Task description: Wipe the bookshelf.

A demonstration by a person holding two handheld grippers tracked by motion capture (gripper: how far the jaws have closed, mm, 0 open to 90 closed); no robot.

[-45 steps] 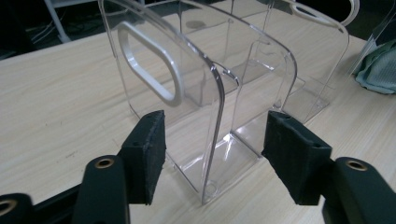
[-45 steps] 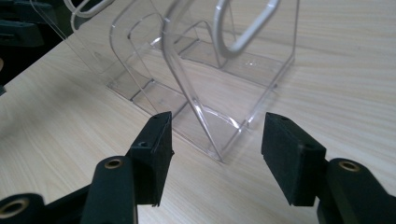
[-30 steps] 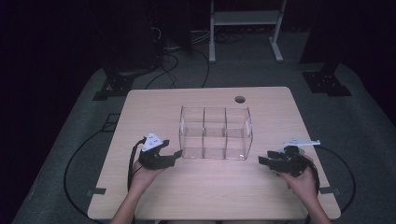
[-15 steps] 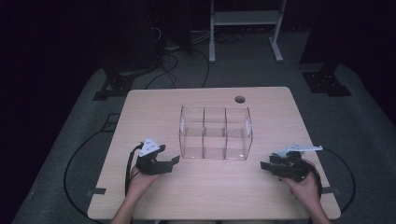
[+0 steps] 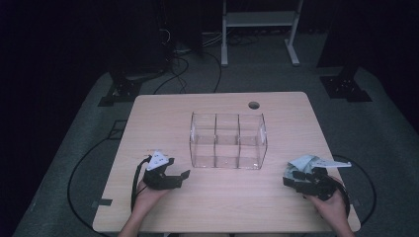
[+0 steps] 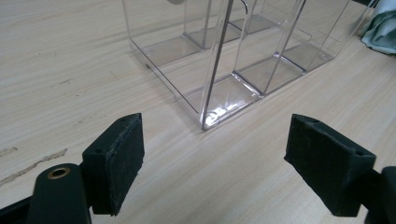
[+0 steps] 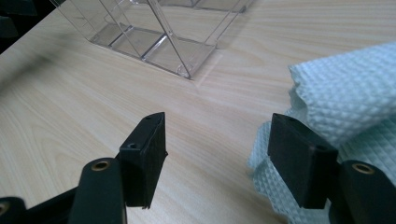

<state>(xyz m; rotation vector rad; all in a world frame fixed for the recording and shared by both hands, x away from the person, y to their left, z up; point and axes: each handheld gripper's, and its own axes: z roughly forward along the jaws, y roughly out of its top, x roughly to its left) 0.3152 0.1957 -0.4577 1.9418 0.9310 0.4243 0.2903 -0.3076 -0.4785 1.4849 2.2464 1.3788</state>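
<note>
left tool (image 5: pixel 184 174) and right tool (image 5: pixel 290 178) both gape wide with nothing between the jaws; the left tool has just been opening.

left to right on the pale wood-grain table (image 5: pixel 163 118): the left tool's matte black blocky pads, the clear hard plastic six-cell organizer (image 5: pixel 227 140) square-edged at mid-table, then a crumpled pale teal waffle-textured cloth (image 7: pixel 345 98) lying just beside the right tool's right pad, apart from the organizer.
</note>
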